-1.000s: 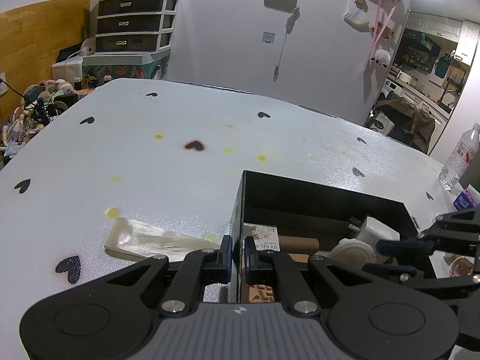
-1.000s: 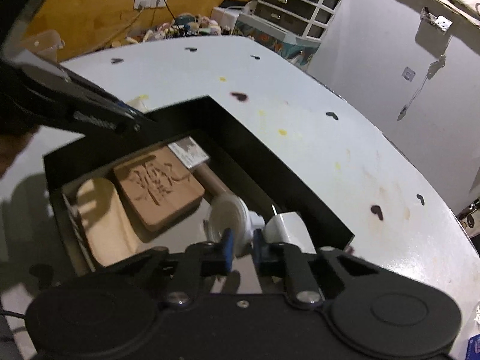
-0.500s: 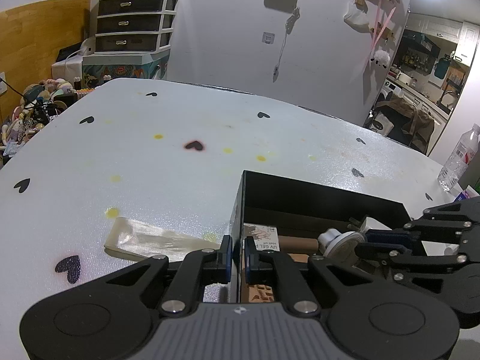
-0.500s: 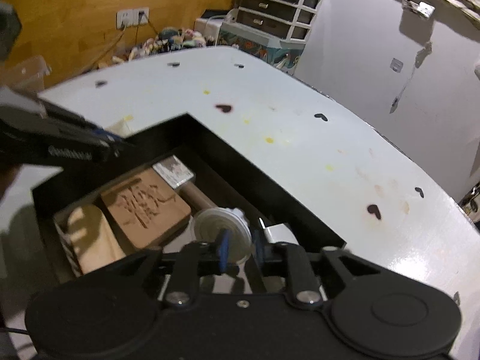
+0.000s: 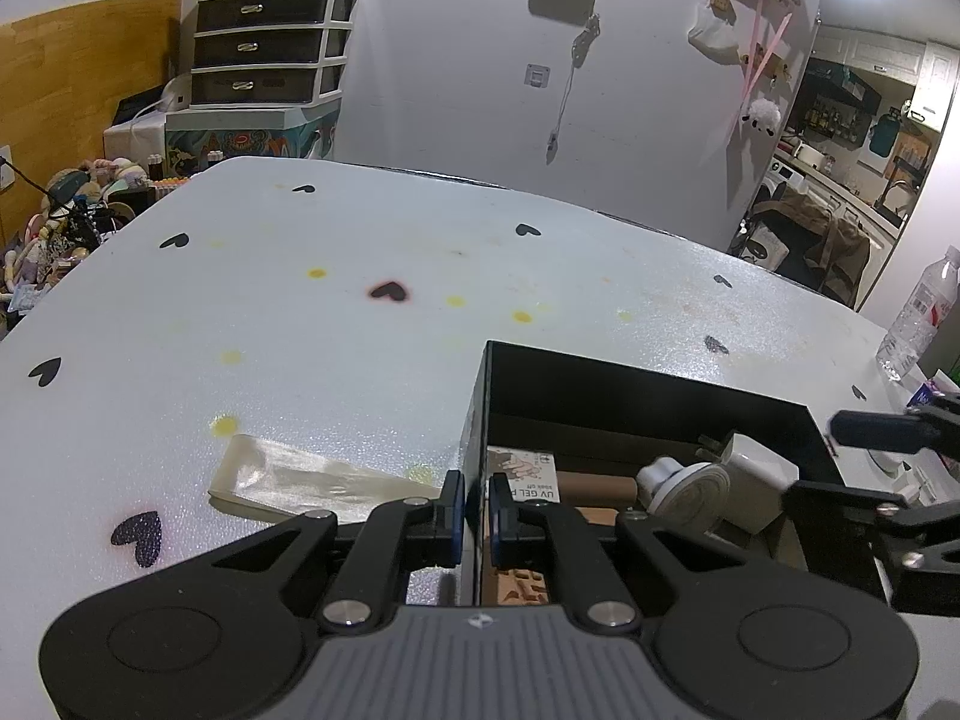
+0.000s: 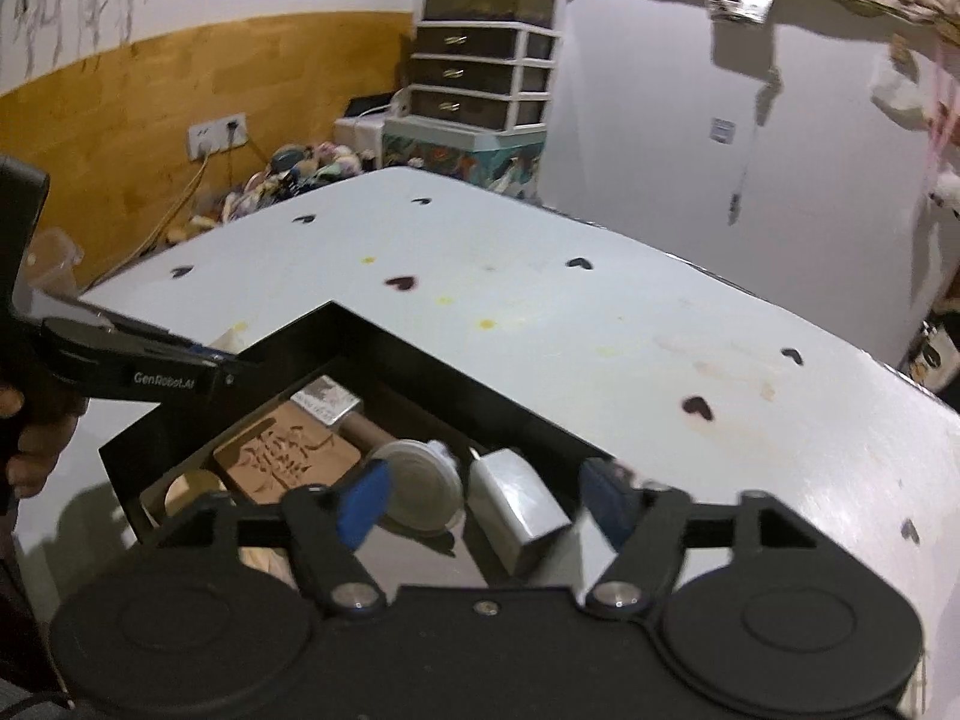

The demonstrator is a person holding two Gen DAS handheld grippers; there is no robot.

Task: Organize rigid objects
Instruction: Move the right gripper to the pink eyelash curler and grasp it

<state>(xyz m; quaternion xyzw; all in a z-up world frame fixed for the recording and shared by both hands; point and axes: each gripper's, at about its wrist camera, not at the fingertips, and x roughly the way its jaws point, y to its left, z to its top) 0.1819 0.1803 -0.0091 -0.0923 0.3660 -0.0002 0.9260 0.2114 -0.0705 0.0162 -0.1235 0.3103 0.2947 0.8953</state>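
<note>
White and speckled, the worktop (image 5: 336,324) carries black heart marks and a few yellow stains; behind it stand a wood-panelled wall and a stack of dark plastic drawers (image 6: 480,78). A clear plastic water bottle (image 5: 917,318) stands at the worktop's far right edge in the left wrist view.

An open black rectangular box (image 6: 456,372) sits on the worktop. Inside it lie a brown wooden block with carved characters (image 6: 288,459), a brown cardboard tube with a printed label (image 5: 591,487), a round white plastic disc with a short neck (image 6: 420,483) and a white plug-shaped charger block (image 6: 519,501). The disc rests tilted just beside the charger block, with the tube behind them. A pale tan rounded piece (image 6: 189,489) shows at the box's near left corner.

On the bare worktop left of the box lies a flat translucent cream plastic strip (image 5: 300,477).

The left gripper (image 5: 475,507) has its jaws pinched on the box's left wall, one blue pad on each side of the thin black edge.

The right gripper (image 6: 489,498) hangs above the box's near end, its jaws opening wide. The disc and the charger block lie below and between the blue pads (image 6: 363,504), but neither pad presses on them.

A hand (image 6: 24,438) shows at the left edge of the right wrist view, gripping the left gripper's handle.
</note>
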